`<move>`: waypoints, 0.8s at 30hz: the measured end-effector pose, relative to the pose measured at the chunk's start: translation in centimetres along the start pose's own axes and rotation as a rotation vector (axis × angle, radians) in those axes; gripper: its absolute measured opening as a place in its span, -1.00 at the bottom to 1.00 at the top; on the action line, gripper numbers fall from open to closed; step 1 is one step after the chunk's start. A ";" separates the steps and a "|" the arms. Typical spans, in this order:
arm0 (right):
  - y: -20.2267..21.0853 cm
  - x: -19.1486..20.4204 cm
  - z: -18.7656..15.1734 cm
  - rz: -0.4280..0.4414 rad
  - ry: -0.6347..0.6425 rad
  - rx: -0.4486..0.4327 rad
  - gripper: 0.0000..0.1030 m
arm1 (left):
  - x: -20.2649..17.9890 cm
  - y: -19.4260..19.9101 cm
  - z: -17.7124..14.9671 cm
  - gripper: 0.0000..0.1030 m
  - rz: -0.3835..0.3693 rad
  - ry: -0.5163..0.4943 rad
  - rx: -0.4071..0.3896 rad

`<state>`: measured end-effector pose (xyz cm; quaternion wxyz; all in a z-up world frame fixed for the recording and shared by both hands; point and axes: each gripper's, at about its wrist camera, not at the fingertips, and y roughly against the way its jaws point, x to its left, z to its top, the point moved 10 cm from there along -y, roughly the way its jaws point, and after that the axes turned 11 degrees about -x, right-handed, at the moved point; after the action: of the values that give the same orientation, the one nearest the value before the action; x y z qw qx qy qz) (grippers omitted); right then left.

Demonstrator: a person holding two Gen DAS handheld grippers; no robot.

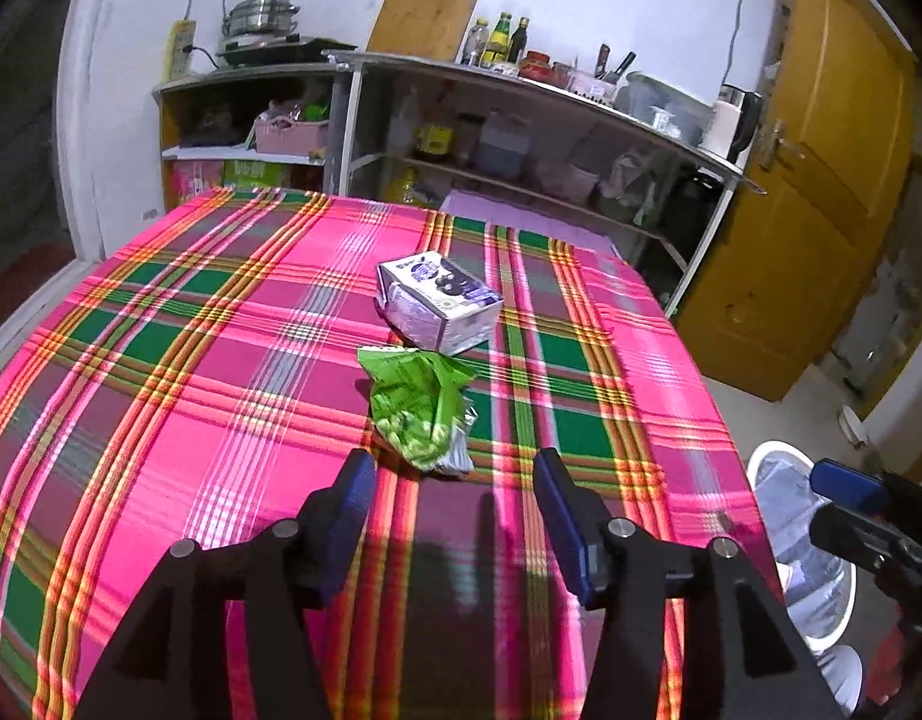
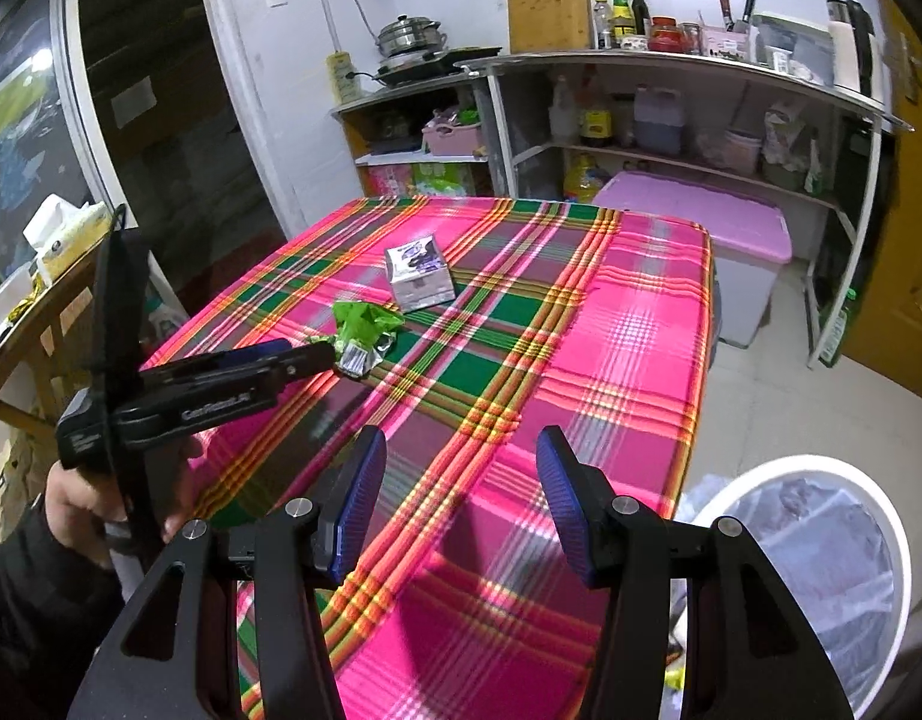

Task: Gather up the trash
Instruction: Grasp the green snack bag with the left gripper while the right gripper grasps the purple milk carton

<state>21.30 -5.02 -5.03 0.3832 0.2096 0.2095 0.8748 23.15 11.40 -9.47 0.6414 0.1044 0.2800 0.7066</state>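
A crumpled green snack bag [image 1: 422,411] lies on the pink plaid tablecloth [image 1: 191,360], with a purple-and-white carton [image 1: 440,303] on its side just behind it. My left gripper [image 1: 455,462] is open and empty, its fingertips just short of the green bag. In the right wrist view the left gripper [image 2: 308,354] reaches the green bag [image 2: 359,333] from the left, and the carton [image 2: 419,279] lies beyond. My right gripper [image 2: 461,444] is open and empty above the table's near right part. It also shows at the right edge of the left wrist view [image 1: 850,489].
A white bin [image 2: 820,570] lined with a clear bag stands on the floor by the table's right corner; it also shows in the left wrist view [image 1: 802,546]. Behind the table are kitchen shelves [image 2: 670,66] and a pink-lidded box [image 2: 700,210]. A yellow door [image 1: 820,180] is at right.
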 end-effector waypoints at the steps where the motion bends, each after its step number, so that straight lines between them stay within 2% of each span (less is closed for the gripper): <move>1: -0.1 -0.1 0.1 -0.001 0.002 0.002 0.03 | 0.2 -0.6 0.0 0.09 0.001 0.006 0.007; 9: -1.9 -0.5 0.9 -0.006 0.014 0.018 0.03 | 1.4 -4.6 -0.2 0.11 0.014 0.039 0.063; 14: -3.0 -0.3 1.4 -0.004 0.026 0.026 0.03 | 1.5 -5.8 -0.6 0.10 0.014 0.047 0.091; 17: -3.6 0.1 1.8 -0.001 0.034 0.028 0.03 | 1.5 -5.9 -0.6 -0.26 0.001 0.052 0.095; 23: -5.2 1.3 3.3 0.011 0.073 0.032 0.05 | 2.0 -4.4 -0.3 -0.31 -0.004 0.069 0.055; 24: -5.5 1.4 3.4 0.014 0.081 0.034 0.12 | 2.1 -4.0 -0.3 -0.31 -0.006 0.072 0.049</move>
<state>25.38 0.14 -4.80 0.3645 0.1819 0.2384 0.8816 26.09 13.43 -12.25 0.6303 0.0934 0.3205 0.7009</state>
